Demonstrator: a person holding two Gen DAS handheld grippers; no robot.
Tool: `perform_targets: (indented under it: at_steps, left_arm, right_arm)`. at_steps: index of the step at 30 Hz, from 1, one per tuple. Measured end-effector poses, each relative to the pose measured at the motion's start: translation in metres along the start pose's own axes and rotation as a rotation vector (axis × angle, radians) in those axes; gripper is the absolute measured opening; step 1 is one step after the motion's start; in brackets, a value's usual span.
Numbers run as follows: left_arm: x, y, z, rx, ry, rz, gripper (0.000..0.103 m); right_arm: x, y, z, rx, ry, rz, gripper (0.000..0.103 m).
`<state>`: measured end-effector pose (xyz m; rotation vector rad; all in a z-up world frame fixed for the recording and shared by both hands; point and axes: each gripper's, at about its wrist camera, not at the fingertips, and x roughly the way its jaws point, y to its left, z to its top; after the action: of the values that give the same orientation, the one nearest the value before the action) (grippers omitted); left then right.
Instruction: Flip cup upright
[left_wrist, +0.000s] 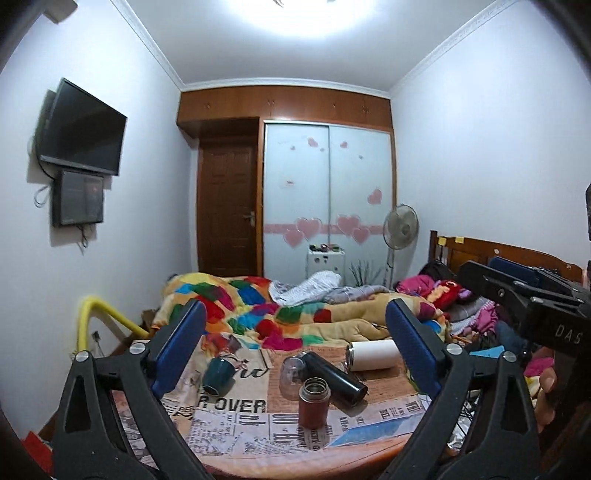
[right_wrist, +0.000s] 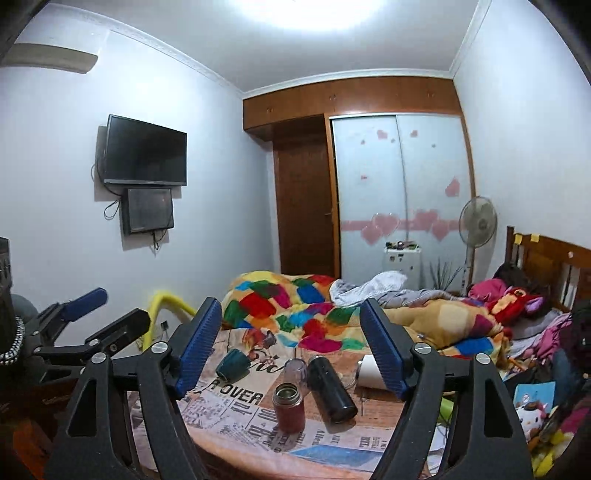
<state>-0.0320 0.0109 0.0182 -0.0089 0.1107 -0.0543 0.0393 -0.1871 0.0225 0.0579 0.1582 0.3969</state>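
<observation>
Both the left gripper (left_wrist: 295, 354) and right gripper (right_wrist: 291, 350) hover, fingers spread, over the tipped dark-green ceramic cup (left_wrist: 218, 374); only the right view catches a Hello Kitty plush toy (right_wrist: 532, 415).

Black hand-held gripper (left_wrist: 295, 332) frames, ribbed blue finger pads (left_wrist: 413, 350), silver screws (left_wrist: 82, 356), white "DAS" lettering (left_wrist: 567, 332)

A bright ceiling light (left_wrist: 295, 14) washes pale walls. A dark television (left_wrist: 83, 127) hangs left; a wooden door (left_wrist: 227, 206) adjoins a heart-decorated sliding wardrobe (left_wrist: 327, 199). A pedestal fan (left_wrist: 400, 226) stands beside the quilt-heaped bed (left_wrist: 258, 306).
</observation>
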Motion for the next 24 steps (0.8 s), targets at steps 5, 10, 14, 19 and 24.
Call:
perform_targets:
  at_steps: [5, 10, 14, 19, 24]
  left_arm:
    - [-0.012, -0.001, -0.006, -0.004, 0.007, 0.025, 0.103]
    - [-0.017, 0.000, -0.009, -0.020, 0.013, 0.036, 0.103]
    - [-0.021, 0.000, -0.011, -0.024, 0.014, 0.050, 0.103]
    - [-0.023, -0.001, -0.012, -0.026, 0.015, 0.054, 0.103]
    - [-0.022, -0.003, -0.014, -0.022, 0.020, 0.056, 0.103]
  right_arm:
    - [-0.007, 0.003, -0.007, -0.018, -0.003, -0.037, 0.097]
    - [-0.010, 0.001, -0.014, -0.016, 0.014, -0.048, 0.103]
    - [-0.017, 0.002, -0.017, -0.028, 0.024, -0.056, 0.103]
    - [-0.023, 0.000, -0.021, -0.027, 0.031, -0.054, 0.103]
    - [-0.025, 0.001, -0.021, -0.029, 0.031, -0.054, 0.103]
